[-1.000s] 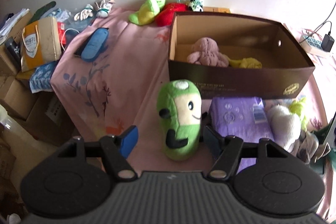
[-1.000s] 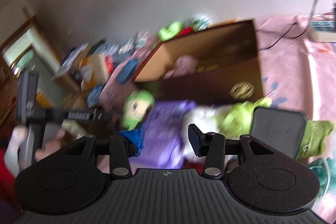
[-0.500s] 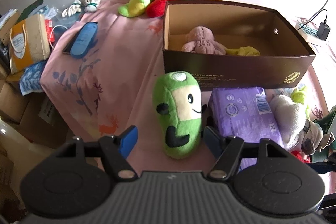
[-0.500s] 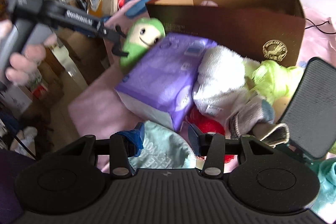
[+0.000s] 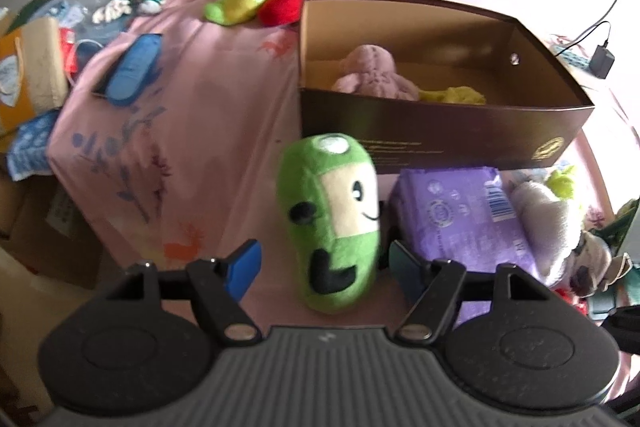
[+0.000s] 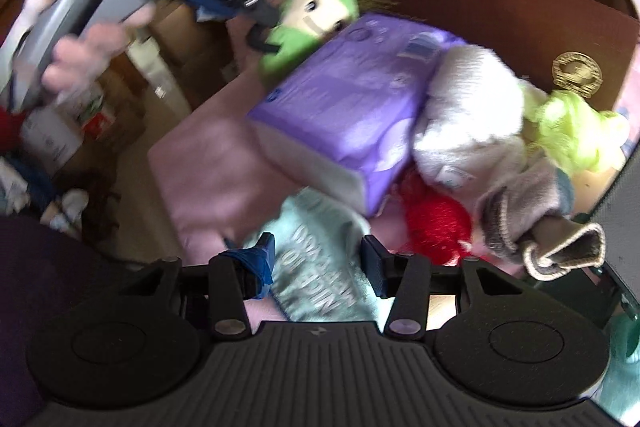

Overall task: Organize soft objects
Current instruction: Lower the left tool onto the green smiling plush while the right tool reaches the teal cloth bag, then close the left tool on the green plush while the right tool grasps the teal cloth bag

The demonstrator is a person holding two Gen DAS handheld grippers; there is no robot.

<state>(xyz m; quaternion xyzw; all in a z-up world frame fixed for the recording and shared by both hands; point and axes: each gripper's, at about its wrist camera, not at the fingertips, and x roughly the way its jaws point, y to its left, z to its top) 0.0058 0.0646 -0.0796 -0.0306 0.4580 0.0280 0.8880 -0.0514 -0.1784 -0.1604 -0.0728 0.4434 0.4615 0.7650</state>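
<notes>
Left gripper (image 5: 324,263) spread wide around the upright green capsule-shaped plush toy with a cream face (image 5: 332,223), fingers not visibly pressing it. Right gripper (image 6: 316,263) parted too, holding nothing, above a pale mint printed cloth (image 6: 320,267). Plush on pink patterned sheet (image 5: 192,115), just before brown open cardboard box (image 5: 440,139), beside purple plastic-wrapped pack (image 5: 460,215).

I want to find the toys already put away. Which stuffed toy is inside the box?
The pink knitted plush lies inside the brown cardboard box. The green smiling plush stands outside it, and the red plush lies behind it.
</notes>
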